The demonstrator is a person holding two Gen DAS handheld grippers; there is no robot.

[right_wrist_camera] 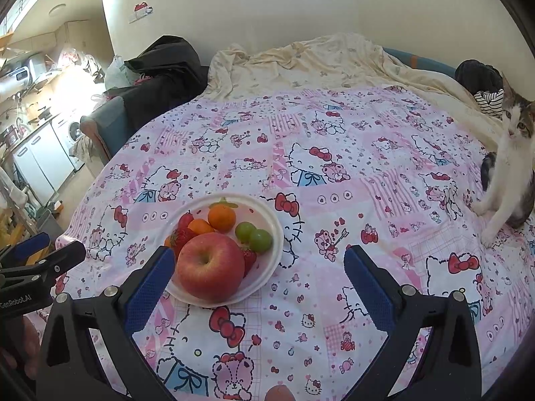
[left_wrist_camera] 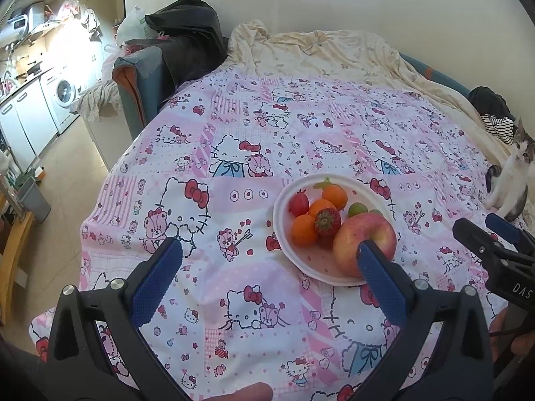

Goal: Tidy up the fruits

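Fruit plate (right_wrist_camera: 267, 267) on a patterned bed (right_wrist_camera: 334, 167)
Left claw (left_wrist_camera: 269, 254) and right claw (right_wrist_camera: 254, 262) both gape empty; apple (right_wrist_camera: 210, 267) seemingly frontmost

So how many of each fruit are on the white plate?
Apples: 1
Oranges: 3
Green grapes: 2
Strawberries: 3 showing, more could hide behind the apple
Total: 9 fruits that can be seen on the plate
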